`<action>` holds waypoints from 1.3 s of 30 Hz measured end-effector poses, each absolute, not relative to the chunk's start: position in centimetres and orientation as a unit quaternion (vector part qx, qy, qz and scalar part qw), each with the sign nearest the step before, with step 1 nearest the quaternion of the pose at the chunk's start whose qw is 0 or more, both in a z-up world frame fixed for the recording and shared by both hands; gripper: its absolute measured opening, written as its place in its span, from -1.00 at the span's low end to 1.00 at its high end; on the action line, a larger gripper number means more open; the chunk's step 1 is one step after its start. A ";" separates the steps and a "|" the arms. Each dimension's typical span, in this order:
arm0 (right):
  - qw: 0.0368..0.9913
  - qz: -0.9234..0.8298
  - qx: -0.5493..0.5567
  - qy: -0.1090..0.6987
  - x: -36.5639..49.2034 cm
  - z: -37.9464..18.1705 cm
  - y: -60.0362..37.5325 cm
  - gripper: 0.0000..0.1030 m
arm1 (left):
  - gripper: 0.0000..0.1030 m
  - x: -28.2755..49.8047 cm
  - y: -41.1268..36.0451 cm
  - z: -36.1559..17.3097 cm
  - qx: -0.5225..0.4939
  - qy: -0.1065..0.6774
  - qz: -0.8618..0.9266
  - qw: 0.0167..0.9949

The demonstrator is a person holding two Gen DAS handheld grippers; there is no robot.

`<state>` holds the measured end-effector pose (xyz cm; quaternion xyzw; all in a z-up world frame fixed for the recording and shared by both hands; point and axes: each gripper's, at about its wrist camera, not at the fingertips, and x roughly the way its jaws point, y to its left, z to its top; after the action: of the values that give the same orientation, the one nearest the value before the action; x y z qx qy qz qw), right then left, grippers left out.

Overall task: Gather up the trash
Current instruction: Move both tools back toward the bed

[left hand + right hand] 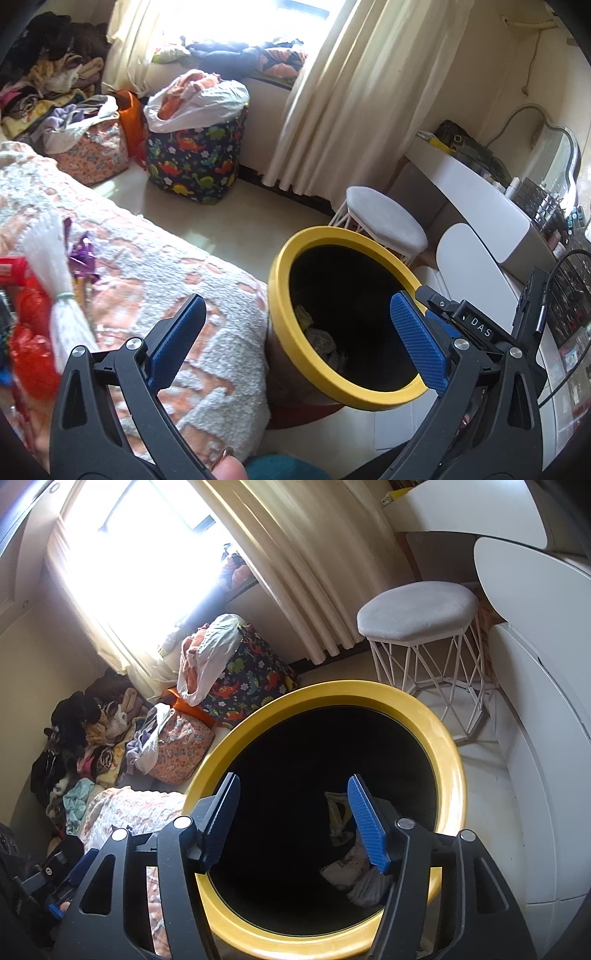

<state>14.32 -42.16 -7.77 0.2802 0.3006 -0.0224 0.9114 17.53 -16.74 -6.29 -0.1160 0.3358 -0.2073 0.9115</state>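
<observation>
Left wrist view: your left gripper point(297, 341) tilts downward, straddling the edge of the bed point(166, 280) and the yellow-rimmed trash bin point(295, 332) beside it. Its 2 blue pads point(419, 339) are spread wide, nothing between them and nothing touched; a fingertip point(227, 469) of yours shows at the bottom edge. Crumpled trash point(325, 343) lies inside the bin. On the bed at far left sit a white tassel bundle point(55, 280), a purple wrapper point(83, 262) and red plastic point(29, 332). The other tool point(476, 325) enters from the right at the bin's rim. Right wrist view: your right gripper point(291, 821) points down, directly over the bin's dark mouth point(325, 775). Its jaws stand parted, about half spread, empty, pads touching nothing. Discarded packets point(351, 867) rest at the bottom, seen past the right pad point(367, 823). A white stool point(417, 616) stands beyond the bin.
</observation>
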 end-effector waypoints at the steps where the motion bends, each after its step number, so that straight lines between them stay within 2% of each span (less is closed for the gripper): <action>1: 0.913 -0.021 0.277 0.299 14.3 -7.6 -42.0 0.18 | 0.78 17.2 -16.3 -6.0 -0.115 0.331 -0.203 0.914; 7: 0.921 -0.006 0.261 0.291 14.5 -6.8 -40.8 0.26 | 0.78 16.1 -14.1 -5.0 -0.107 0.315 -0.181 0.926; 18: 0.933 0.030 0.218 0.285 14.5 -5.5 -37.8 0.27 | 0.78 15.1 -9.1 -4.0 -0.135 0.296 -0.145 0.934; 28: 0.941 0.086 0.190 0.268 13.2 -3.7 -33.5 0.35 | 0.78 14.7 -3.6 -4.5 -0.175 0.286 -0.099 0.937; 39: 0.939 0.123 0.146 0.287 12.2 -3.4 -28.2 0.37 | 0.78 14.0 -0.7 -4.9 -0.185 0.290 -0.089 0.935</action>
<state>12.20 -28.17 -3.45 0.1463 0.2867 0.1231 0.9387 14.01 -0.67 -4.87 -0.1847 0.2900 -0.0887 0.9348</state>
